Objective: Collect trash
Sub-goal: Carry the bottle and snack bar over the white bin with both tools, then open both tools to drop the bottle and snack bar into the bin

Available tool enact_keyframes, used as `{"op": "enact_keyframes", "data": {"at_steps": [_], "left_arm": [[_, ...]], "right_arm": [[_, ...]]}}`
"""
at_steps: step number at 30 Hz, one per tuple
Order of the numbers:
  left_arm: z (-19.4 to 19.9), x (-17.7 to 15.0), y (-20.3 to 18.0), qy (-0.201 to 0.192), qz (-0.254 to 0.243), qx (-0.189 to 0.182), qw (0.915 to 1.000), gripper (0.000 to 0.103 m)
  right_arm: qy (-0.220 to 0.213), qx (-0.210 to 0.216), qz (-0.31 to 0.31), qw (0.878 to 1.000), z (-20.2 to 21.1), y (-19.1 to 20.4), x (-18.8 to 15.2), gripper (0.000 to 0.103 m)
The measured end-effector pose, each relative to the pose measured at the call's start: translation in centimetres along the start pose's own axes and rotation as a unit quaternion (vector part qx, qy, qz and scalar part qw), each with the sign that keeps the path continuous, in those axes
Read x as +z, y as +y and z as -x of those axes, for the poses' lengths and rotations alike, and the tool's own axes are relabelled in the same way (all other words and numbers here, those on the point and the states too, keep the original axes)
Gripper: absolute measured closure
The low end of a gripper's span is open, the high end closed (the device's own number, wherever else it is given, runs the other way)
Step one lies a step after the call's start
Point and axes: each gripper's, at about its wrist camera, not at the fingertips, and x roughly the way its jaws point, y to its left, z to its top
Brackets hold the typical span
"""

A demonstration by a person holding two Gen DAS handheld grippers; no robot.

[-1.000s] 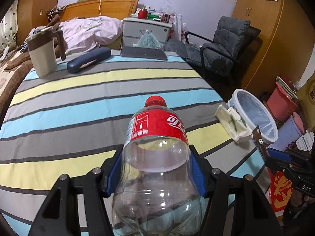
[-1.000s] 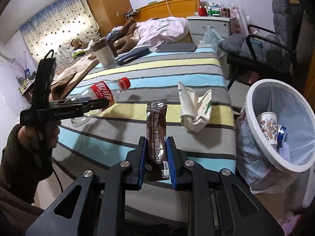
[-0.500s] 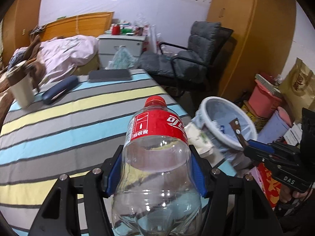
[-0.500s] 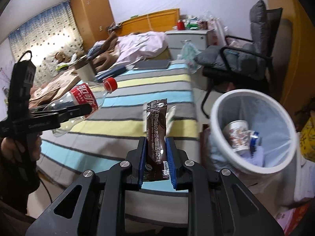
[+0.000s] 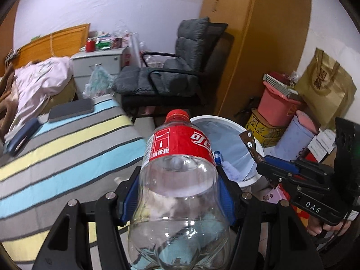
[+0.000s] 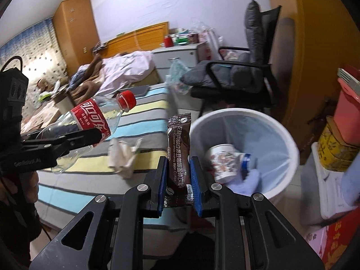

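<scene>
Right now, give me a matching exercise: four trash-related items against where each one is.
Items:
1. plastic bottle
2. coffee sachet
3. paper cup
4. crumpled tissue

Places:
A. inside the white bin
B. lying on the striped bedspread
C. clamped in the left gripper
D. clamped in the right gripper

Pairs: 1-C, 2-D, 3-A, 4-B

Clear glossy plastic bottle (image 5: 180, 193) with red label, shiny brown foil coffee sachet (image 6: 178, 155), smooth white plastic bin (image 6: 284, 135), crumpled white paper tissue (image 6: 123, 155), striped matt cloth bedspread (image 5: 67, 148)
</scene>
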Motion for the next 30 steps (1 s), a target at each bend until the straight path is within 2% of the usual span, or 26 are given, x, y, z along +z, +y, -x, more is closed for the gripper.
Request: {"op": "enact_keyframes", "data": {"at_steps": [3, 7, 17, 30], "left_arm": [[-1.4, 0.7, -1.6, 0.008, -0.004, -0.024, 0.9997, 0.039], [-3.3, 1.4, -4.0, 0.017, -0.022, -0.033, 0.9991, 0.039], [-7.8, 1.7, -7.8, 0.046, -0.039, -0.038, 0.9975, 0.039], [-11.6, 2.1, -8.6, 0.074, -0.034, -0.036, 0.9960, 0.039]], "right_arm": [[-0.003, -0.017, -0.010, 1.000, 0.3, -1.4, 0.1, 0.080], [-0.001, -0.038, -0.024, 0.999, 0.3, -3.2, -0.1, 0.080], [0.025, -0.067, -0.048, 0.996, -1.7, -6.8, -0.5, 0.080], [0.067, -0.069, -0.051, 0.994, -4.5, -9.4, -0.5, 0.079]]}}
